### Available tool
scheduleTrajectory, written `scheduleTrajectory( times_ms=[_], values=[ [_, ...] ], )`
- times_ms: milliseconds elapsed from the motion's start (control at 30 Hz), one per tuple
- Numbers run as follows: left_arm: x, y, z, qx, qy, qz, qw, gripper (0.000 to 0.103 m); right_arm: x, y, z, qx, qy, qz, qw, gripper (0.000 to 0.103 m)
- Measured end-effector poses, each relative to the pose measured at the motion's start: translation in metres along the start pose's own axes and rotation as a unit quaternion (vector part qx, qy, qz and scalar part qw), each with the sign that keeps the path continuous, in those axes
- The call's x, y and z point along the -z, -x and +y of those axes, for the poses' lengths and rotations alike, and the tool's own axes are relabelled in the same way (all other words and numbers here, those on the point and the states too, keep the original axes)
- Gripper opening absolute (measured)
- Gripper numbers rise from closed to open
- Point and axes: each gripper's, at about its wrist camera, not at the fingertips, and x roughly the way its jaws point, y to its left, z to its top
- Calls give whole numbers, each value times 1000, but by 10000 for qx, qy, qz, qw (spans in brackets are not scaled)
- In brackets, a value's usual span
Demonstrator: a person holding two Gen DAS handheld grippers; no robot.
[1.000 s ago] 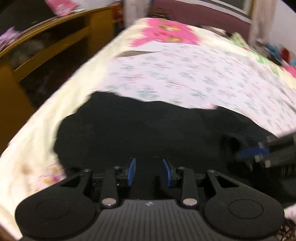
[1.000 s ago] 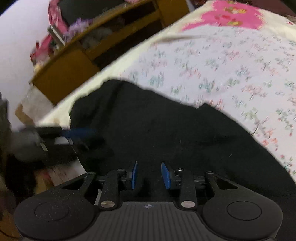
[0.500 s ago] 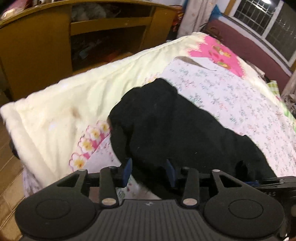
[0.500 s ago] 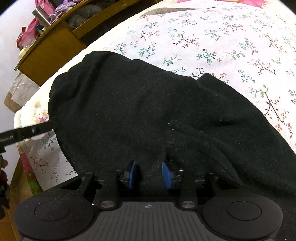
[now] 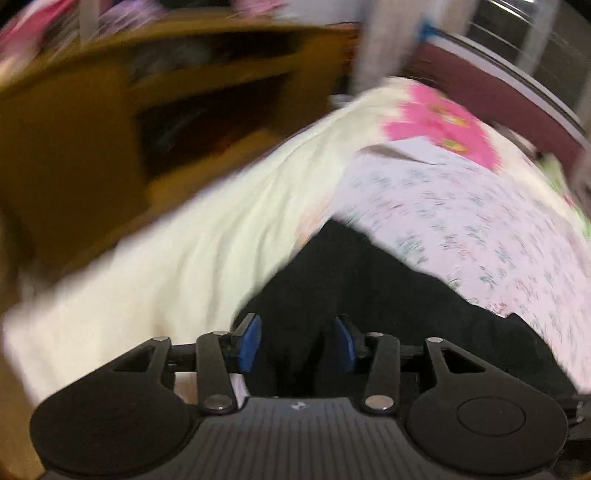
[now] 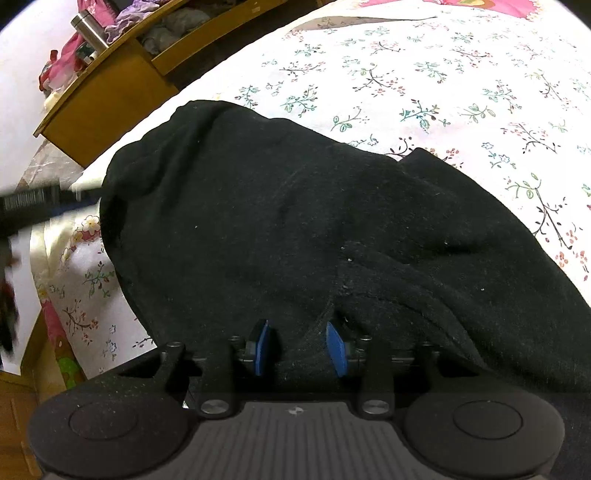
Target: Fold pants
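Observation:
Black pants [image 6: 295,221] lie in a bunched heap on the flowered bed sheet [image 6: 443,74]. My right gripper [image 6: 299,349] points down at their near edge. Its jaws are opening, and a fold of the black cloth lies loosely between the blue pads [image 6: 336,350]. In the blurred left wrist view the pants [image 5: 369,288] run from the centre to the lower right. My left gripper [image 5: 296,345] hangs over their left end beside the cream blanket [image 5: 166,277]. Its jaws are opening too, with cloth under the gap and no pad pressing on it. The left gripper's finger [image 6: 33,206] shows as a dark bar at the left edge.
A wooden shelf unit [image 6: 103,96] stands close along the bed's left side, with a steel flask [image 6: 88,29] and clothes on top. A maroon headboard [image 5: 498,92] and a window close the far end. The bed's corner and the floor are at the lower left.
The left gripper has swung left to the end of the pants and its jaws have spread wider. The right gripper has settled low on the cloth and its pads have parted a little.

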Motion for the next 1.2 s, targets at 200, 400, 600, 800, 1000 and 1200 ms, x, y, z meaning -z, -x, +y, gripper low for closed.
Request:
scheduleTrajectory(
  times_ms=[200, 400, 600, 800, 1000, 1200],
  values=[
    [-50, -37, 17, 467, -704, 415, 9956, 62, -3, 1, 1, -7, -15, 60, 10000, 26],
    [-54, -96, 11, 702, -1383, 1212, 9804, 64, -10, -4, 0, -48, 31, 239, 9997, 26],
    [-47, -92, -1, 1236, -1522, 1440, 9700, 68, -17, -11, 1, -52, 59, 429, 9990, 26],
    [-33, -72, -44, 1005, -3039, 1073, 9413, 73, -22, -17, 0, -56, -10, 539, 9985, 26],
    [2, -63, -87, 660, -4153, 633, 9051, 73, -28, -23, -2, -78, -68, 665, 9977, 28],
    [-14, -81, -72, 572, -3791, 743, 9206, 75, -33, -26, -8, -211, -107, 731, 9970, 28]
  ],
)
